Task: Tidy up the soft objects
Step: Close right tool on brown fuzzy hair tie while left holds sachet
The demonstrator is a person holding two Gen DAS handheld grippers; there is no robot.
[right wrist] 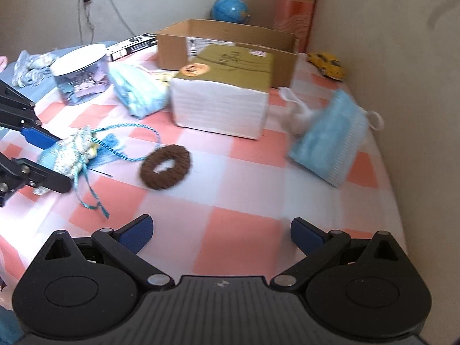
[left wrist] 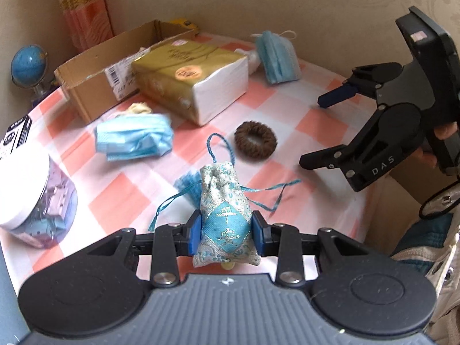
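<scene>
My left gripper (left wrist: 227,231) is shut on a blue and silver brocade sachet (left wrist: 222,201) with blue cords, low over the checked tablecloth (left wrist: 287,109). The sachet also shows in the right wrist view (right wrist: 69,151), between the left gripper's fingers (right wrist: 38,138). A brown hair scrunchie (left wrist: 255,140) (right wrist: 166,166) lies just beyond it. My right gripper (right wrist: 221,234) is open and empty above the cloth, and it shows at the right of the left wrist view (left wrist: 325,132). Two bundles of blue face masks (left wrist: 133,137) (left wrist: 277,57) lie on the table.
An open cardboard box (left wrist: 95,80) (right wrist: 230,40) stands at the back with a tissue pack (left wrist: 192,77) (right wrist: 224,92) leaning on it. A clear jar with a white lid (left wrist: 34,198) (right wrist: 82,74), a small globe (right wrist: 230,8), a yellow toy car (right wrist: 327,63) and walls surround the table.
</scene>
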